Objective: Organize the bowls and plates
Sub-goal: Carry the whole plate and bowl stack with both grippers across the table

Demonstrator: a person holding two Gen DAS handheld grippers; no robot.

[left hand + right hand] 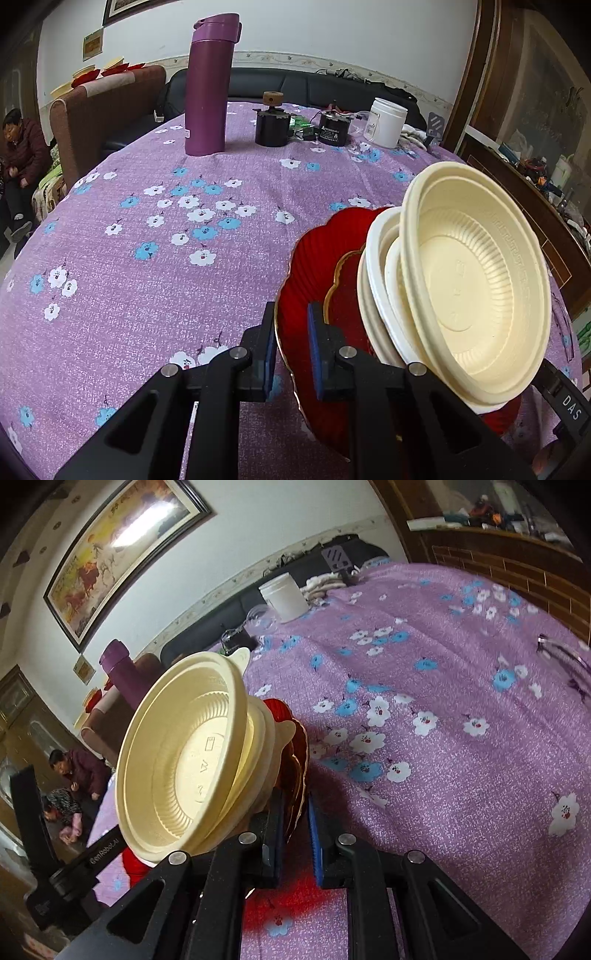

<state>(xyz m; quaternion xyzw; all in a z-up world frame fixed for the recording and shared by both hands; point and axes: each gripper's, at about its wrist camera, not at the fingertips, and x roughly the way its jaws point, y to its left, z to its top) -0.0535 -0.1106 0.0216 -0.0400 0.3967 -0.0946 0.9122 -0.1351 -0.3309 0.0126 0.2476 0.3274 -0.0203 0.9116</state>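
A stack of red plates (pixel 314 273) with gold rims carries several nested cream bowls (pixel 476 280). The whole stack is lifted and tilted above the purple flowered tablecloth (pixel 147 258). My left gripper (pixel 291 347) is shut on the red plates' rim on one side. My right gripper (pixel 295 834) is shut on the plates' gold rim (pixel 295 775) on the opposite side, with the cream bowls (pixel 184 760) to its left. The other gripper's black body shows at the lower left of the right wrist view (pixel 74 864).
At the far side of the table stand a purple flask (pixel 210 88), a black grinder (pixel 272 123), a black cylinder (pixel 334 129) and a white jar (pixel 386 122). A clear glass object (pixel 565 653) lies at the right. A sofa and seated people are at the left.
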